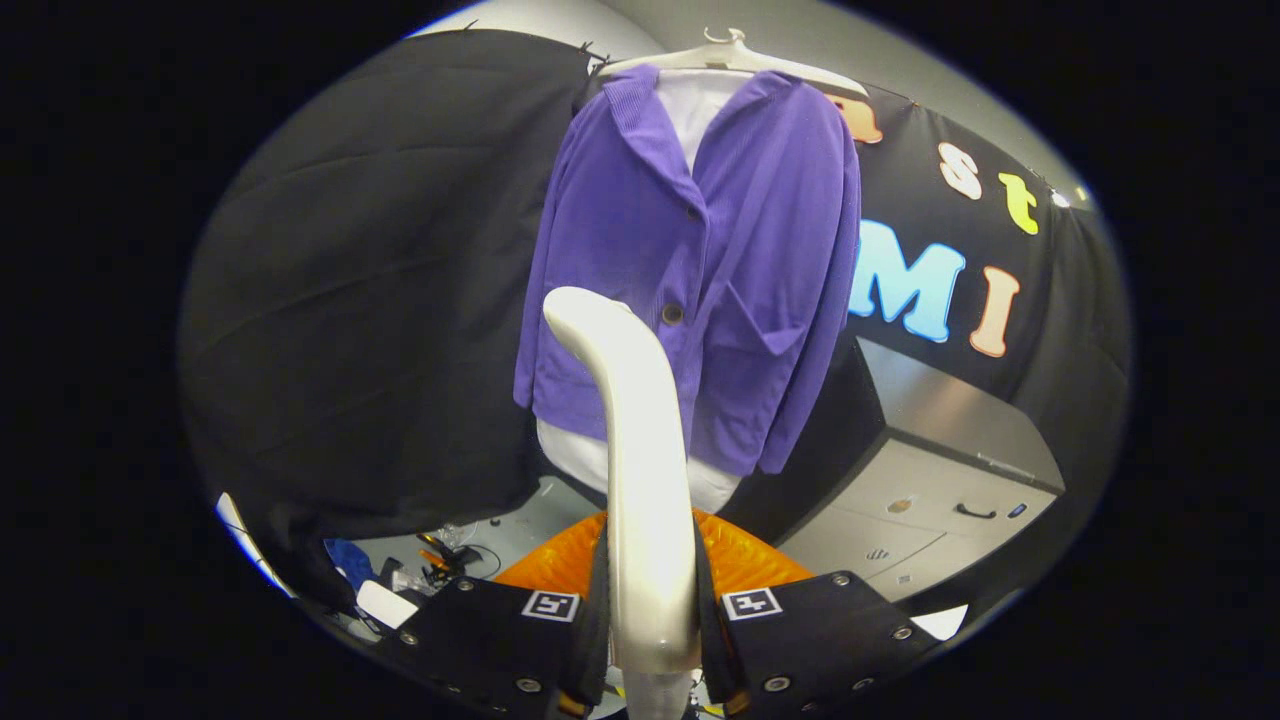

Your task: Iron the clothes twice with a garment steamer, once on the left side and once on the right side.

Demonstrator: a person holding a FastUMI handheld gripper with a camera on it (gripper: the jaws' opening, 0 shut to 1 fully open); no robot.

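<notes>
Purple jacket (700,270) hangs untouched beyond the steamer (640,470), which the gripper (650,620) clamps; both ironing passes seem left.

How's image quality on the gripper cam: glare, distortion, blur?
Gripper view: strong fisheye bowing at the cabinet; bright glare on the glossy steamer handle held between the jaws of the gripper; purple jacket evenly lit and sharp; floor clutter beneath is dim.
</notes>
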